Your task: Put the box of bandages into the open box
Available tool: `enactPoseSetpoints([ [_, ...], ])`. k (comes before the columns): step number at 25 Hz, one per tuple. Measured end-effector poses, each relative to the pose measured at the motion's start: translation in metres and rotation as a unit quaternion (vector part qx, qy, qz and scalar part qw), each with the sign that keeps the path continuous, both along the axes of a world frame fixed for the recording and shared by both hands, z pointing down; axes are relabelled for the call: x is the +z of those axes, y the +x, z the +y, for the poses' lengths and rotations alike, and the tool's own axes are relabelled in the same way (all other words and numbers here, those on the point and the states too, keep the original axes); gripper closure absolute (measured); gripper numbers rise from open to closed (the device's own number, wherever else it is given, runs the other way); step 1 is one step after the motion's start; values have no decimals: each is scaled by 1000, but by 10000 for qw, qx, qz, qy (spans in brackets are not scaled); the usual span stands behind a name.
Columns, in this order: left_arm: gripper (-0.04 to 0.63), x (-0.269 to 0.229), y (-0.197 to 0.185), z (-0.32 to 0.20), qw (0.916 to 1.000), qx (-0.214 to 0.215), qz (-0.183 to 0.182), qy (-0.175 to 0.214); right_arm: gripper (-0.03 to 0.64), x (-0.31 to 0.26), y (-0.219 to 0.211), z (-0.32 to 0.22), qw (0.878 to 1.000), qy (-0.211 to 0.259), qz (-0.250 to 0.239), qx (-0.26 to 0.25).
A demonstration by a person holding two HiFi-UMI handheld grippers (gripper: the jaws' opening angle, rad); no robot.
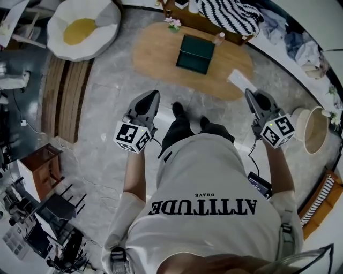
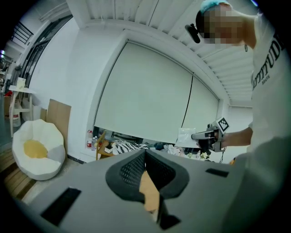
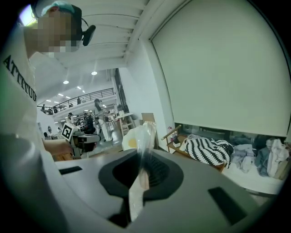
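Observation:
The open box [image 1: 195,53], dark green, stands on an oval wooden table [image 1: 155,53] ahead of the person. My right gripper [image 1: 247,92] is held at waist height, short of the table's right end, shut on a flat clear plastic packet [image 1: 240,80] that sticks out past its tips. That packet [image 3: 143,132] rises from between the closed jaws of the right gripper [image 3: 141,154] in the right gripper view. It also shows in the left gripper view, where the packet [image 2: 186,136] hangs off the right gripper [image 2: 200,135]. My left gripper [image 1: 153,93] is level with it on the left, shut, nothing sticking out.
A bottle [image 1: 218,37] and small flowers [image 1: 172,22] stand on the table near the box. A white and yellow beanbag [image 1: 83,27] lies at the far left, a striped blanket [image 1: 230,13] on a bench behind the table, a round basket [image 1: 313,128] at the right.

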State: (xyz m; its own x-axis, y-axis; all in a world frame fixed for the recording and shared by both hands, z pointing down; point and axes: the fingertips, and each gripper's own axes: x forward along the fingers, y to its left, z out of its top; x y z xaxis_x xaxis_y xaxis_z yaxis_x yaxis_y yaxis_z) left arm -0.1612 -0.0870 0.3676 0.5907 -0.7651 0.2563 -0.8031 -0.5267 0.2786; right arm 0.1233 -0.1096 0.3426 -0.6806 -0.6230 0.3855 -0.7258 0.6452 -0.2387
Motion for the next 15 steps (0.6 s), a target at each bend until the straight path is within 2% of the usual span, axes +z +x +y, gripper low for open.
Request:
enactPoseSetpoints([
  [8, 574, 18, -42, -42, 9992, 354, 82, -138, 589, 4, -51, -29, 9996, -60, 226, 131],
  [15, 574, 39, -61, -72, 9979, 577, 157, -249, 589, 21, -85, -44, 9992, -226, 298, 150],
])
